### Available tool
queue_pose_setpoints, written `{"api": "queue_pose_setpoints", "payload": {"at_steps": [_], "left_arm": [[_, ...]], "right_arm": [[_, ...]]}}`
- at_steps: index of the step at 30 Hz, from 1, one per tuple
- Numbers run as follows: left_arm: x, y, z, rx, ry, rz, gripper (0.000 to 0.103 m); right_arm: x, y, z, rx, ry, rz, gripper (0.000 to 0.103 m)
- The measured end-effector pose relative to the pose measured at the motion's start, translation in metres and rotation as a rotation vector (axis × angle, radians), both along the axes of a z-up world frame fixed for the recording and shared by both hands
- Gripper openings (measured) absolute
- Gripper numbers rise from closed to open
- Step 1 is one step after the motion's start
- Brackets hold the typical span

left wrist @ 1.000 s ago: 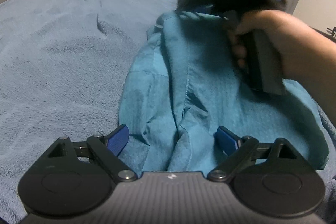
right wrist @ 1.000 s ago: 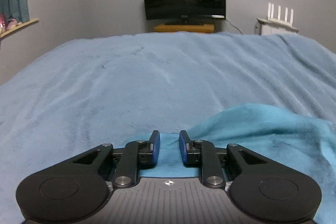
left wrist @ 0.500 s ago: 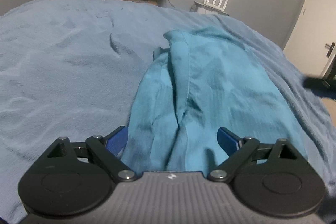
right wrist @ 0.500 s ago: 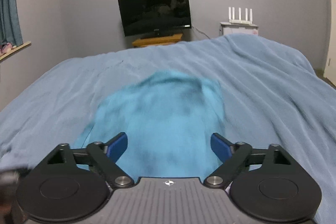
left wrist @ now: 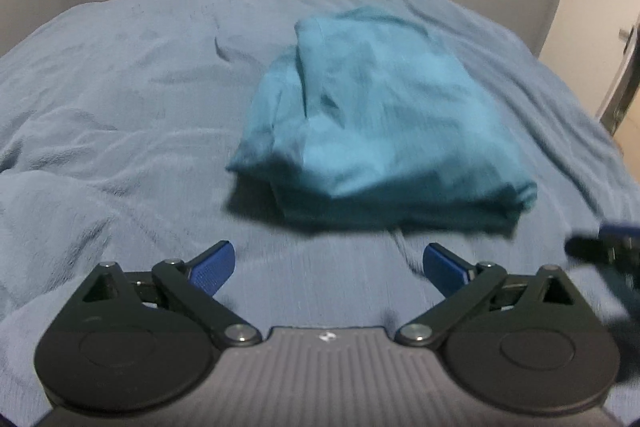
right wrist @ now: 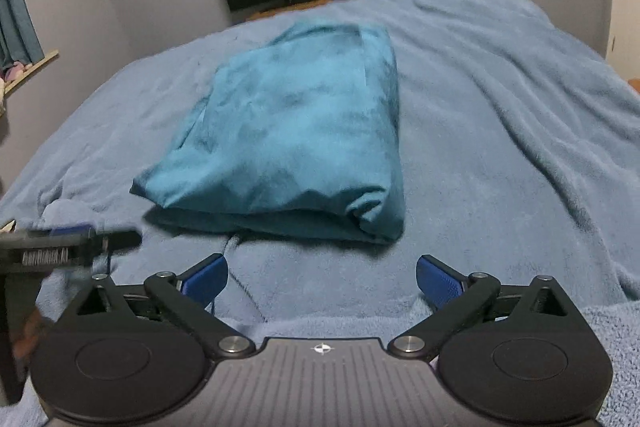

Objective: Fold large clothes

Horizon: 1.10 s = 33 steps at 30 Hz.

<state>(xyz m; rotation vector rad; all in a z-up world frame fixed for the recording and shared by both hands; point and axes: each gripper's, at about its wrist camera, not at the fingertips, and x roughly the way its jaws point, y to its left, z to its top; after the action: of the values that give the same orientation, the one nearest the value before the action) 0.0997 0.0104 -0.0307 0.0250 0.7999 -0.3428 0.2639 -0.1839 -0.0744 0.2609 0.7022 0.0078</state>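
Both grippers have backed off the shirt (left wrist: 380,131), which now lies folded mid-bed, well clear of them. Left gripper (left wrist: 328,267) and right gripper (right wrist: 322,277) have just been spreading their jaws; both gape with nothing between. Risk: the puffy near edge may spring open on the soft blanket (left wrist: 120,131), or a careless regrab drags the layers askew.

We note our left gripper (left wrist: 328,265) angled downward, blue fingers (left wrist: 210,267) spread wide, jaws just opened further, nothing between them. Our right gripper (right wrist: 322,277) likewise tilts down, jaws just opened wide and empty. Each gripper's tip shows blurred at the edge of the other's view.
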Motion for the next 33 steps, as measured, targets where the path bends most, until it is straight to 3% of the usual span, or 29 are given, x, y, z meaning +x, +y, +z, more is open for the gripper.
{"api": "queue_pose_setpoints", "payload": {"at_steps": [6, 33], "left_arm": [[-0.022, -0.01, 0.006, 0.054, -0.08, 0.003, 0.101], [-0.022, -0.009, 0.007, 0.064, -0.087, 0.024, 0.101]], "right_arm": [[-0.004, 0.008, 0.0, -0.052, -0.069, 0.01, 0.102], [-0.008, 0.008, 0.0, -0.049, -0.059, 0.014, 0.102]]}}
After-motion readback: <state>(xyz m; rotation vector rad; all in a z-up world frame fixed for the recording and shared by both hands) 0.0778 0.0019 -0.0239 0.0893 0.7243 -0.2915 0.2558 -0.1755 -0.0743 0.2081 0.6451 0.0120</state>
